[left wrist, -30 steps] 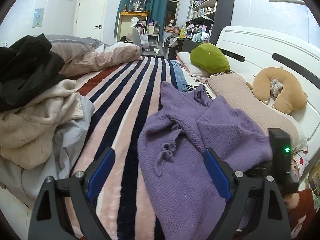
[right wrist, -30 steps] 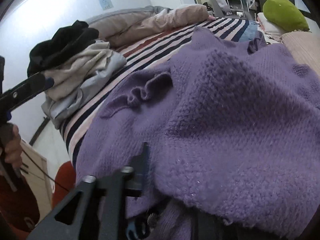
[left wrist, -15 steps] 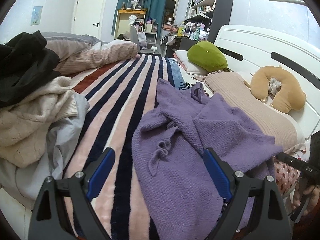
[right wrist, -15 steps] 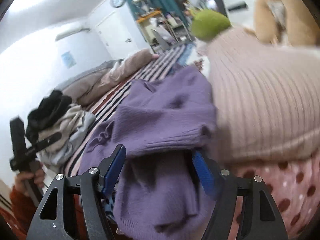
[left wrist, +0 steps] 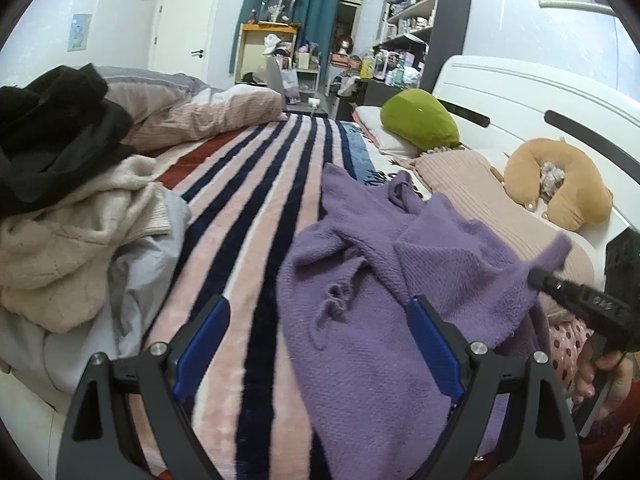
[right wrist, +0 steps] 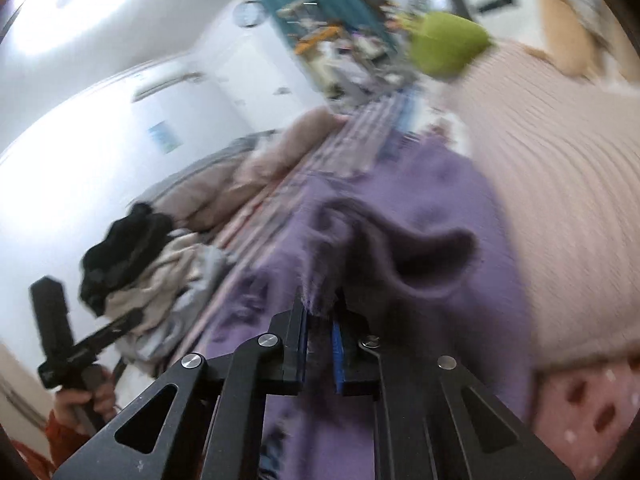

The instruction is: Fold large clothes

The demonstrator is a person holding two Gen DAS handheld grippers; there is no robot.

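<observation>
Lying with its long axis running from the near edge of the bed toward the far end, the purple knit sweater occupies the right half of the striped blanket, one sleeve bunched near its middle and its right edge lifted off the bedding. At far left a heap of clothes, black over cream over grey, sits on the blanket's left border, well apart from the sweater. The left gripper hovers low over the near edge, its blue-padded jaws standing wide and pressing on nothing, with the sweater's left margin beneath the gap. Between heap and sweater a broad band of bare stripes remains free for spreading. To the right, the ribbed pink pillow borders the sweater, with a green cushion and a tan neck pillow beyond it against the white headboard. At far right the right gripper, whose jaws have just been closing, pinches the sweater's raised edge between its pads; that view is blurred. Shelves, a teal curtain and a door line the far wall.
</observation>
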